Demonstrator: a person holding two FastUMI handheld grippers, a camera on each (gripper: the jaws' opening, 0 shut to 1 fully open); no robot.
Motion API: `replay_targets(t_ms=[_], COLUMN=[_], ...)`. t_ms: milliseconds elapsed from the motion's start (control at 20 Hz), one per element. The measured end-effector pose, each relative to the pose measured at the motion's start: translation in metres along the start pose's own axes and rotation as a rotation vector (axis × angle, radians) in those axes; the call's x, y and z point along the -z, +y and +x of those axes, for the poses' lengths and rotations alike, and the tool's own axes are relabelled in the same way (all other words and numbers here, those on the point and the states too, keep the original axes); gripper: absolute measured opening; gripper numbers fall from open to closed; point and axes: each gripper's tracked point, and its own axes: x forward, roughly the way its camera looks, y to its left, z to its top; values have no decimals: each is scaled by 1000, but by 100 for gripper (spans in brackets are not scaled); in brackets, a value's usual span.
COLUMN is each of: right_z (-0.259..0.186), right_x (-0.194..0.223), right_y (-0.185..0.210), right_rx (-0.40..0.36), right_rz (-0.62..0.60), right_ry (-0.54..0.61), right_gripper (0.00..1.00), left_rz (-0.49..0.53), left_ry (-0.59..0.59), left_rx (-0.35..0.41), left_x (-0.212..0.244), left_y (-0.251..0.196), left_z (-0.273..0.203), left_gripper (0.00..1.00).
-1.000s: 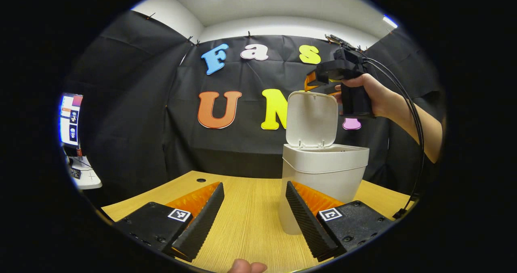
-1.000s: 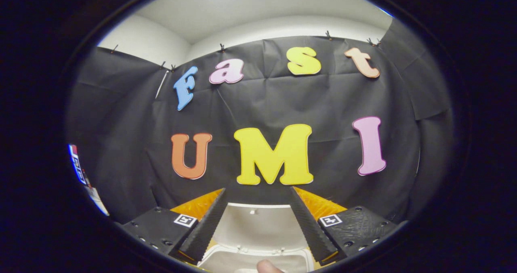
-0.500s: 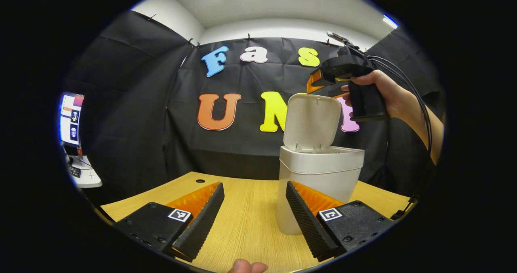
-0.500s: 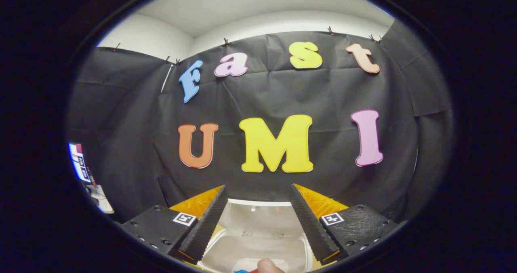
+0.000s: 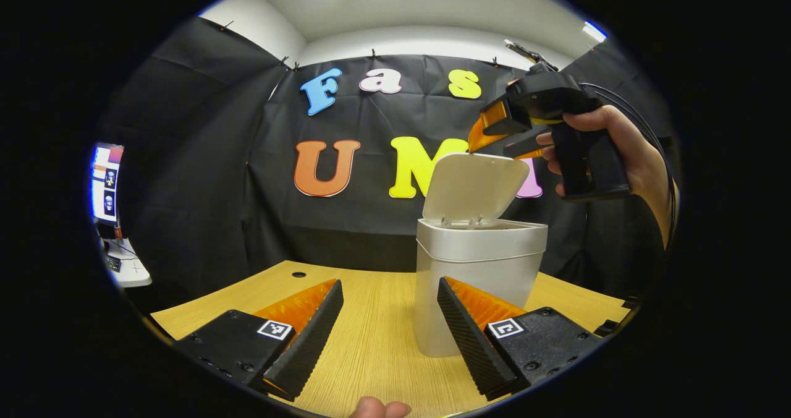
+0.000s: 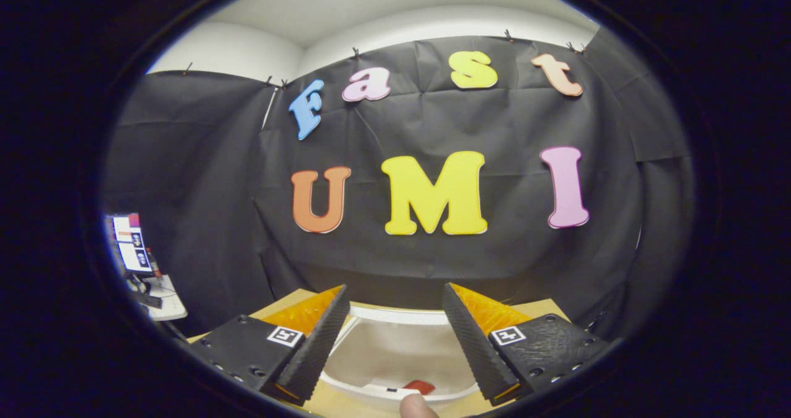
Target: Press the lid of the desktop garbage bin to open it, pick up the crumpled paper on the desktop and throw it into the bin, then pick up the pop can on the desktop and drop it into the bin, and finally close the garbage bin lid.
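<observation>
In the left gripper view a white desktop bin point(image 5: 479, 282) stands on the wooden table point(image 5: 371, 350). Its lid point(image 5: 473, 186) is hinged at the back and leans forward, about half lowered. A hand holds my right gripper point(image 5: 492, 148) at the lid's raised top edge, fingers apart and touching it. My left gripper point(image 5: 389, 325) hovers low over the table in front of the bin, open, with nothing between its fingers. In the right gripper view my right gripper point(image 6: 392, 337) is open above the tilted lid point(image 6: 395, 350). A small red thing point(image 6: 420, 386) shows below it; what it is I cannot tell.
A monitor point(image 5: 105, 183) and a small white desk stand off to the left beyond the table's edge. The table has a cable hole point(image 5: 298, 274) near its back edge. Black cloth walls close the booth behind the bin.
The lid has tipped from upright to about half lowered. The right gripper has come forward and down with the lid's top edge. The left gripper has barely moved.
</observation>
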Motion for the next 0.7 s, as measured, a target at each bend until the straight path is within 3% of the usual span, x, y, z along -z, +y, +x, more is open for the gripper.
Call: replay_targets(t_ms=[350,700], right_z=[-6,-1], right_x=[60,87], right_y=[-9,-11], right_rx=[4,13], right_rz=[11,-9], right_ry=[55,70], right_gripper=[93,93], left_rz=[3,6], left_ry=[0,2], left_rx=[-5,-14], left_x=[1,2], left_y=[-1,0], left_z=[-2,-5], left_gripper=[98,99])
